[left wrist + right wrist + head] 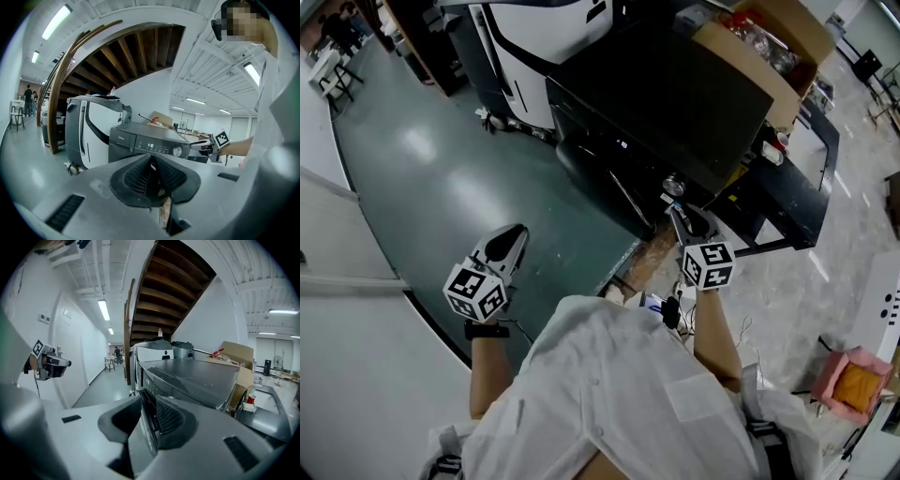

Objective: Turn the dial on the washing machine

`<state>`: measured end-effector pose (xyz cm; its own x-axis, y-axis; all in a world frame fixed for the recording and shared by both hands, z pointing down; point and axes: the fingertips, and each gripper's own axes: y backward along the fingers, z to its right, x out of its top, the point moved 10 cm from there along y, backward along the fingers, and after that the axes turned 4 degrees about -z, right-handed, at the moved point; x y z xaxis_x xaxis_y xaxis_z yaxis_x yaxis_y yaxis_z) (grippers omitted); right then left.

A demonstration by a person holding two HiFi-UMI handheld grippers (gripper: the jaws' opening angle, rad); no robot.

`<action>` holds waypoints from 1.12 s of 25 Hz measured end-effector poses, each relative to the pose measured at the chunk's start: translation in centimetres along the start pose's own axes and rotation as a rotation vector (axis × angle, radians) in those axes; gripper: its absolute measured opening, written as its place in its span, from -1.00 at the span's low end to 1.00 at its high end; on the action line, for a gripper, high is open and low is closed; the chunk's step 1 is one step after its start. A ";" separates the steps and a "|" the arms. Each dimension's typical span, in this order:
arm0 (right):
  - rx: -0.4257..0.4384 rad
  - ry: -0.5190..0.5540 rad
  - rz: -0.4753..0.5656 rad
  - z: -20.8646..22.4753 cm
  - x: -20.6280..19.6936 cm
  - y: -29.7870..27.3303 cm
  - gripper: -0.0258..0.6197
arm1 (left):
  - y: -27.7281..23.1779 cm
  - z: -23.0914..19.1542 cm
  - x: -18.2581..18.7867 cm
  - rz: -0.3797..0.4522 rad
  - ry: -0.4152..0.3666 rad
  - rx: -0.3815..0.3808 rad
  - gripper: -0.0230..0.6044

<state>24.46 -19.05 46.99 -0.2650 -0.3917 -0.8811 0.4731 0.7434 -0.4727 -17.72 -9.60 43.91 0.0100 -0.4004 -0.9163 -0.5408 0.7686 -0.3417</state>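
Observation:
The dark washing machine (675, 94) stands ahead of me, with its silver dial (673, 184) at the right end of the front panel. My right gripper (674, 210) is held just below and beside the dial, jaws open. The right gripper view shows the machine's front panel (146, 401) running between the pads, and the dial is hidden there. In the left gripper view the dial (177, 151) sits just left of the right gripper (199, 146), seemingly apart from it. My left gripper (508, 246) hangs over the green floor well left of the machine, shut on nothing (151, 176).
A white appliance (544, 37) stands left of the washer. An open cardboard box (769, 47) sits behind its right side. A low dark platform (811, 159) and a red cup (251, 398) lie to the right. A wooden staircase (131, 51) rises overhead. People stand far down the hall (28, 98).

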 end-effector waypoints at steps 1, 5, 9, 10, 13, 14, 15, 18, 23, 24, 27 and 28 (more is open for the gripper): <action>0.005 0.005 -0.008 0.3 0.1 -0.7 -0.60 | -0.2 0.0 -0.1 -0.001 0.003 0.006 -0.81; 0.021 0.054 -0.056 1.4 0.5 -3.2 -0.51 | -0.6 -0.1 -0.2 -0.011 0.016 0.030 -0.81; 0.028 0.137 -0.097 2.2 1.5 -5.5 -0.44 | -0.9 0.1 0.0 -0.016 0.024 0.047 -0.81; 0.029 0.161 -0.106 2.4 1.8 -6.0 -0.44 | -1.1 0.2 0.1 -0.017 0.024 0.049 -0.81; 0.034 0.230 -0.141 2.6 2.4 -7.4 -0.41 | -1.5 0.3 0.2 -0.024 0.024 0.052 -0.81; 0.034 0.252 -0.159 2.6 2.4 -7.8 -0.39 | -1.6 0.3 0.2 -0.027 0.025 0.052 -0.81; 0.035 0.276 -0.179 2.6 2.3 -8.2 -0.38 | -1.8 0.3 0.2 -0.030 0.026 0.052 -0.81; 0.032 0.340 -0.229 2.4 1.8 -9.0 -0.38 | -2.3 0.3 0.1 -0.037 0.027 0.047 -0.81; 0.009 0.347 -0.206 2.3 1.0 -8.9 -0.36 | -3.3 0.3 0.1 -0.044 0.025 0.031 -0.81; 0.009 0.341 -0.204 2.4 0.9 -8.9 -0.36 | -3.4 0.3 0.2 -0.045 0.023 0.027 -0.81; -0.003 0.312 -0.193 2.5 0.7 -8.4 -0.35 | -3.7 0.4 0.2 -0.048 0.018 0.016 -0.81; -0.010 0.301 -0.191 2.5 0.5 -8.2 -0.35 | -3.8 0.4 0.2 -0.049 0.017 0.013 -0.81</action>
<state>22.57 -26.70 50.33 -0.5844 -0.3478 -0.7332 0.3831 0.6782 -0.6271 -15.34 -12.38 44.97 0.0216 -0.4464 -0.8946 -0.5288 0.7543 -0.3892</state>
